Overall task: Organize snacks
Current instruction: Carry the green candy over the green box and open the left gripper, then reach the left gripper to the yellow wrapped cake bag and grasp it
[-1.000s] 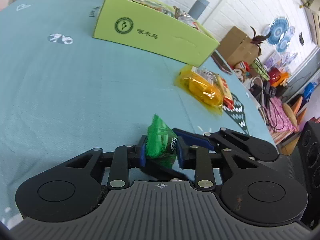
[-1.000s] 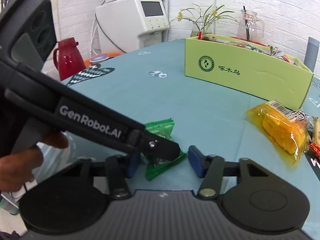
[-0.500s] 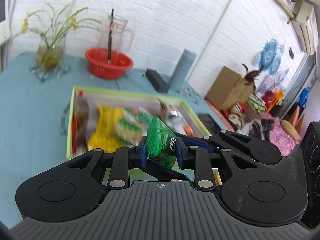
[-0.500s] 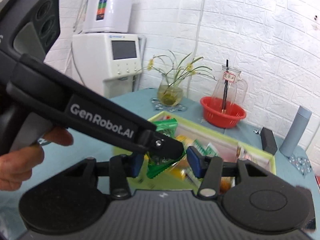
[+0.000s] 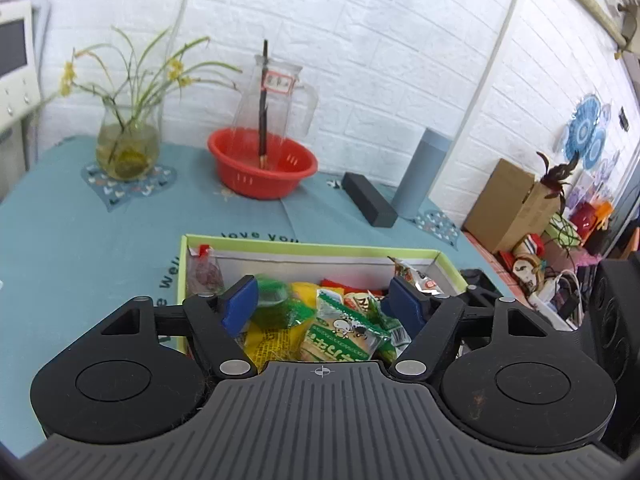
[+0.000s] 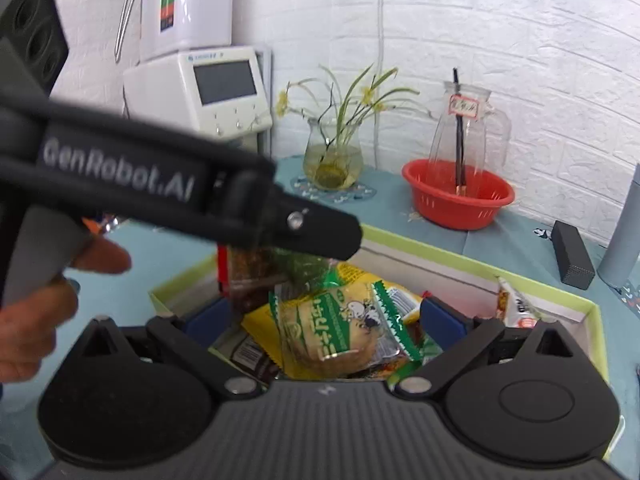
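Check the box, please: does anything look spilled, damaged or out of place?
Nothing is spilled or damaged. The snacks lie in a loose heap in the box, and a blurred green packet sits between the left gripper's open jaws.

Lime-green box, teal tablecloth, red basket, blue-padded claws.

One green box, one red basket, one glass pitcher, one vase.

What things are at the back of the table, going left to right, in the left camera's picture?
Flower vase → red basket with the glass jug standing in it → black box → grey bottle.
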